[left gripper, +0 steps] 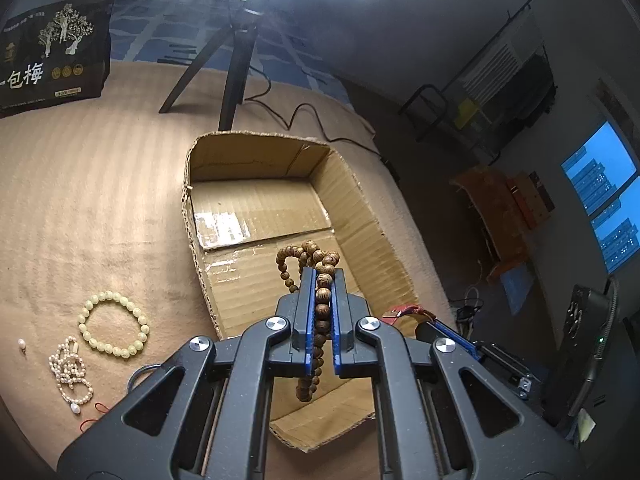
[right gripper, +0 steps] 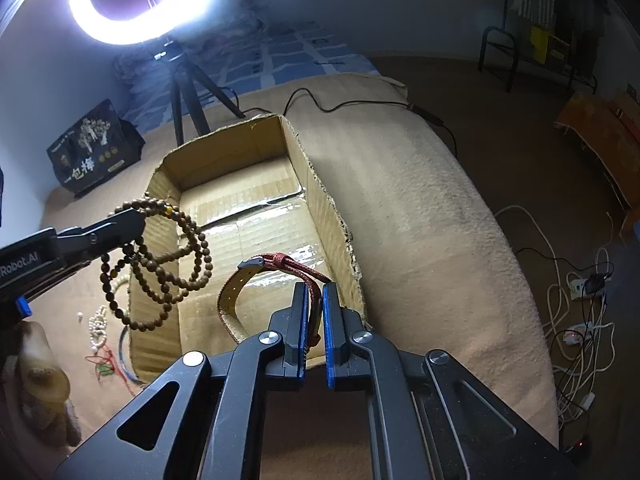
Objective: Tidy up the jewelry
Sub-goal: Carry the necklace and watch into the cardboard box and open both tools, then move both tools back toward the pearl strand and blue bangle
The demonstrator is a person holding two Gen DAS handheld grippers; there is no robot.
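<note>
An open cardboard box (left gripper: 352, 200) (right gripper: 320, 200) sits on a beige cloth. My left gripper (left gripper: 323, 276) is shut on a brown wooden bead string (left gripper: 322, 300) and holds it above the box; in the right wrist view the left gripper (right gripper: 136, 216) shows at left with the beads (right gripper: 160, 276) hanging in loops over the box's left wall. My right gripper (right gripper: 315, 288) is shut on a red watch strap (right gripper: 280, 260), held above the box's near end. The strap's tip also shows in the left wrist view (left gripper: 400, 311).
On the cloth left of the box lie a pale green bead bracelet (left gripper: 114, 324), a pearl string (left gripper: 70, 372), a loose pearl (left gripper: 21, 345) and red cord (right gripper: 108, 364). A tripod (left gripper: 232, 64) and a black bag (left gripper: 52, 56) stand behind the box. Cables lie on the floor at right (right gripper: 576, 320).
</note>
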